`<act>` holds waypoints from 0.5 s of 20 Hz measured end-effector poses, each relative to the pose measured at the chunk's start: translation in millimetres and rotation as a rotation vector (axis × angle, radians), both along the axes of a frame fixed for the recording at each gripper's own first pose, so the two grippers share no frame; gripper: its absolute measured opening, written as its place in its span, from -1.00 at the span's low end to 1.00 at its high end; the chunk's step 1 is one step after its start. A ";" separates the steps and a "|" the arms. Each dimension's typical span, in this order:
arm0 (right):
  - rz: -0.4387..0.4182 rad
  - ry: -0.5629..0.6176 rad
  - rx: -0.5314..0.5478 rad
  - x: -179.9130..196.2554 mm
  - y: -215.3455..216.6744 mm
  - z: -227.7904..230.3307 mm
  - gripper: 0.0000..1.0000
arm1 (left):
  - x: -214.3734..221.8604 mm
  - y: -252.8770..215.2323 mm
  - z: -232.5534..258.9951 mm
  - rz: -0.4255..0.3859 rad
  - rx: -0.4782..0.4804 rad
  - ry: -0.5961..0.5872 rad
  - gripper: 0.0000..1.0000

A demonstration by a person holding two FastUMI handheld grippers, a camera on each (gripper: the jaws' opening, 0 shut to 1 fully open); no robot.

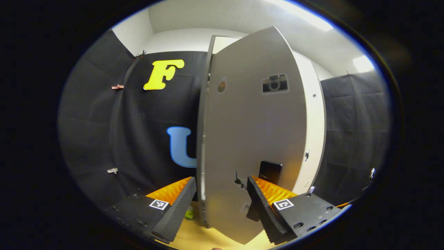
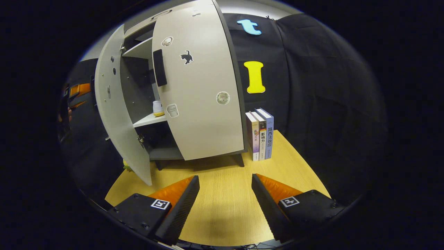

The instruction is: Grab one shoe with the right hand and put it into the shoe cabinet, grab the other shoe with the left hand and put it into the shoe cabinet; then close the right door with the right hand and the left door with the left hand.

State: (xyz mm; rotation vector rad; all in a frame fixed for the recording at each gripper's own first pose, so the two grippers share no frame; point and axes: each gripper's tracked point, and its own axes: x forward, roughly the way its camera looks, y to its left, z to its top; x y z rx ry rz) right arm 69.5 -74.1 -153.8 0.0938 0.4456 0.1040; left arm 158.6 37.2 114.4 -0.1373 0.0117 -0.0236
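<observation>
I have the left gripper (image 1: 222, 205) up at the shoe cabinet's left door (image 1: 256, 139), fingers spread with the door's edge between them, not pinching it. That door stands ajar. My right gripper (image 2: 225, 205) hangs over the wooden tabletop (image 2: 225, 215), fingers spread and holding nothing, facing the shoe cabinet (image 2: 180, 104). The right door (image 2: 201, 93) looks nearly closed. Three books (image 2: 261, 135) stand upright just beside it. I cannot make out the shoes inside.
</observation>
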 end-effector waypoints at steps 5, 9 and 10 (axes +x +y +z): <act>0.019 -0.038 0.014 13.6 1.0 18.6 0.98 | -3.7 -34.5 -1.9 -0.006 -0.018 -0.025 0.91; 0.054 -0.095 0.014 23.4 9.8 47.8 0.97 | -26.0 -21.7 -19.0 0.077 0.006 -0.023 0.92; 0.061 -0.116 0.007 26.1 11.7 56.4 0.97 | -32.8 -17.8 -22.6 0.099 0.009 -0.018 0.91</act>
